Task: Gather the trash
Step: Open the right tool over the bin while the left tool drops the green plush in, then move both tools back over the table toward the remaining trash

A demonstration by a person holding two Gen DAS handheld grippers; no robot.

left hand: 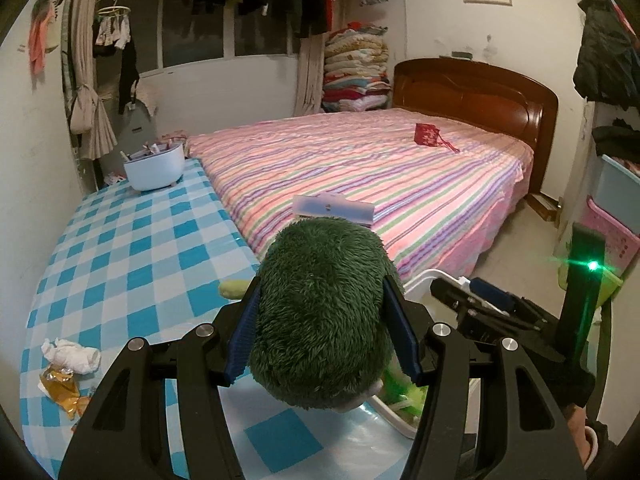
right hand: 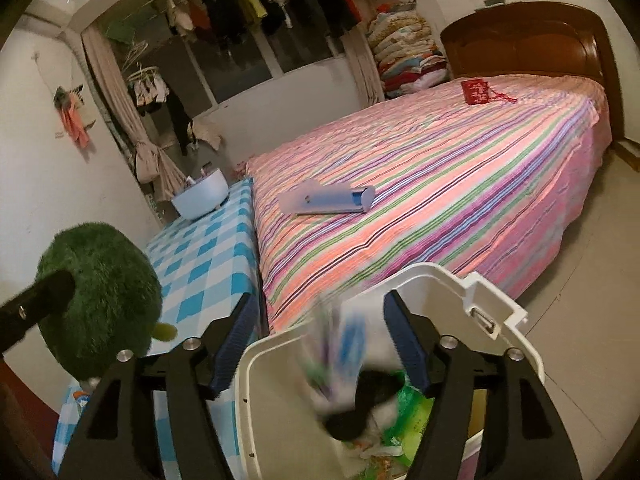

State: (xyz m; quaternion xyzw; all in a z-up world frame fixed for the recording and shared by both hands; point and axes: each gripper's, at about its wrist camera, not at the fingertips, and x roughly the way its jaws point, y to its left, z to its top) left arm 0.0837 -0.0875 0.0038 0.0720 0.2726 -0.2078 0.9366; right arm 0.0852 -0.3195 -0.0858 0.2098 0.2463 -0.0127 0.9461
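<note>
My left gripper [left hand: 322, 280] is shut on a dark green plush toy [left hand: 320, 312], its blue pads pressed into the fur on both sides, above the near end of the blue checked table [left hand: 120, 248]. A crumpled white tissue [left hand: 74, 354] and a yellow wrapper [left hand: 60, 390] lie at the table's near left. My right gripper [right hand: 320, 298] stands open over a white bin [right hand: 280, 400]. A blurred white, blue and purple wrapper [right hand: 344, 348] drops between its jaws, loose. Green packaging [right hand: 412, 412] lies inside the bin. The plush toy [right hand: 100, 296] shows at the left of the right wrist view.
A bed with a striped pink sheet [left hand: 360, 168] adjoins the table; on it lie a pale blue box [right hand: 328, 200] and a red pouch [left hand: 428, 134]. A light blue tub [left hand: 154, 168] stands at the table's far end. Bare floor [right hand: 580, 260] runs right of the bed.
</note>
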